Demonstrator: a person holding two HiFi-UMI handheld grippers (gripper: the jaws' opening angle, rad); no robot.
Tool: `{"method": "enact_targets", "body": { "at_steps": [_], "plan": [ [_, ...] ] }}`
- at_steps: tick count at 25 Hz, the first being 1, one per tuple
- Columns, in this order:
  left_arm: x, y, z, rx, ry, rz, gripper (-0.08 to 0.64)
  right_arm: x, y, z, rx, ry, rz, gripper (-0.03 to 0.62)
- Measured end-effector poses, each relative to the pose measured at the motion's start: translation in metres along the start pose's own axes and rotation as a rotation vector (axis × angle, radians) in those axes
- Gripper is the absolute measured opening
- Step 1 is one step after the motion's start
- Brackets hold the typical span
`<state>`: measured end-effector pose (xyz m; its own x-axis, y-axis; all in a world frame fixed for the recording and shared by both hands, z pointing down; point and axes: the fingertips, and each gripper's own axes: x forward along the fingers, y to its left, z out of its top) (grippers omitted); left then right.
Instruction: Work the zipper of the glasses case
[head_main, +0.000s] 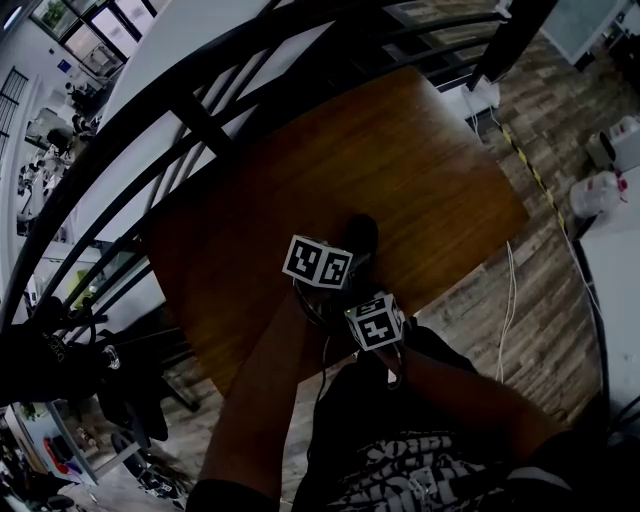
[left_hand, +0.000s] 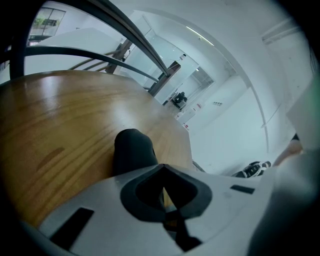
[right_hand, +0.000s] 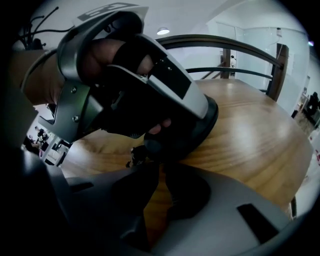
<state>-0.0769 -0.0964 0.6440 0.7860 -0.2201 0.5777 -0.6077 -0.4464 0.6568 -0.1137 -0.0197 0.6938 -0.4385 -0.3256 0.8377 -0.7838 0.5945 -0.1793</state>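
The black glasses case (head_main: 360, 232) lies near the front edge of the brown wooden table (head_main: 430, 150). My left gripper (left_hand: 161, 169) has its jaws together at the case's (left_hand: 131, 147) near end, where the contact is mostly hidden. In the right gripper view that left gripper and the hand on it sit over the case (right_hand: 209, 119). My right gripper (right_hand: 160, 165) points at the case's other end, with a narrow slit between its tips. The small metal zipper pull (right_hand: 132, 157) sticks out just left of those tips, not between them. Both marker cubes (head_main: 318, 262) show in the head view.
A black curved railing (head_main: 200, 110) runs along the table's far and left sides. Plank floor (head_main: 530, 310) lies to the right, with white containers (head_main: 598, 190) and a cable (head_main: 510, 300). The person's legs are close under the table's front edge.
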Motion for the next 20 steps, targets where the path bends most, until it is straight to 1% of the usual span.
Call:
{"method": "enact_targets", "body": {
  "at_steps": [7,10,12,14,17,18,20],
  "plan": [
    [0.002,-0.001,0.002,0.013,0.009,0.002,0.005,-0.006,-0.012,0.001,-0.216,-0.015,-0.076,0.009],
    [0.002,-0.002,0.002,0.011,0.009,-0.004,0.005,-0.009,-0.037,0.01,-0.254,-0.042,-0.136,-0.002],
    [0.002,-0.002,0.002,0.008,0.008,-0.007,0.005,-0.012,-0.053,0.018,-0.273,-0.052,-0.144,-0.002],
    [0.001,-0.002,0.002,0.003,0.012,-0.007,0.005,-0.016,-0.057,0.022,-0.276,-0.045,-0.111,-0.001],
    [-0.001,-0.002,0.002,-0.002,0.018,-0.004,0.005,-0.021,-0.041,0.009,-0.242,0.012,-0.004,0.002],
    [-0.001,-0.002,0.002,-0.003,0.017,-0.002,0.005,-0.021,-0.032,0.003,-0.238,0.031,0.032,0.017],
    [-0.002,-0.003,0.002,-0.001,0.013,0.003,0.005,-0.019,-0.016,-0.004,-0.23,0.058,0.09,0.078]
  ]
}}
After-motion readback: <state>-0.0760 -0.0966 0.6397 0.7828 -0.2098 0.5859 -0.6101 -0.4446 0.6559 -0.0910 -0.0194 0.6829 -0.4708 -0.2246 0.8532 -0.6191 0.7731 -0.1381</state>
